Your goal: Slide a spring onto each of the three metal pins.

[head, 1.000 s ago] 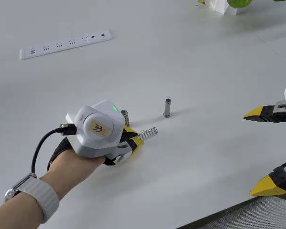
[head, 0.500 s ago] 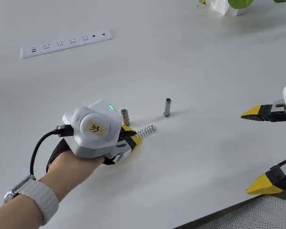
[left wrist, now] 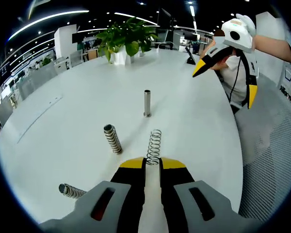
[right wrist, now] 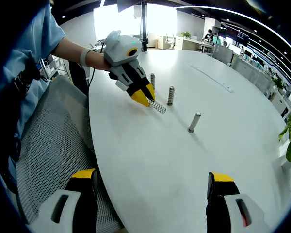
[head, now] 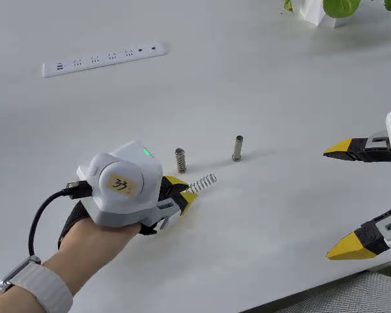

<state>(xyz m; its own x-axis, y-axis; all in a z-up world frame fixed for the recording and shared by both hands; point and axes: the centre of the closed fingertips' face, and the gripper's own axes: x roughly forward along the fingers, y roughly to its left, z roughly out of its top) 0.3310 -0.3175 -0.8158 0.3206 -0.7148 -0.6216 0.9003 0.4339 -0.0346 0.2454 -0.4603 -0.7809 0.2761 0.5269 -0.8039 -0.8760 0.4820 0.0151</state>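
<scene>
Near bare pin [head: 238, 148], left hand-held gripper [head: 188, 195] clamps spring [head: 202, 183]; right hand-held gripper [head: 339, 195] apart; power strip [head: 104, 59] beyond.

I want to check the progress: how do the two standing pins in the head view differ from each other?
The sprung pin carries a spring coiled around its shaft; the bare pin is plain smooth metal. The sprung pin stands closer to the left gripper and its held spring; the bare pin stands farther from them. Both are upright on the white table, apart from each other and untouched by any jaws.
</scene>
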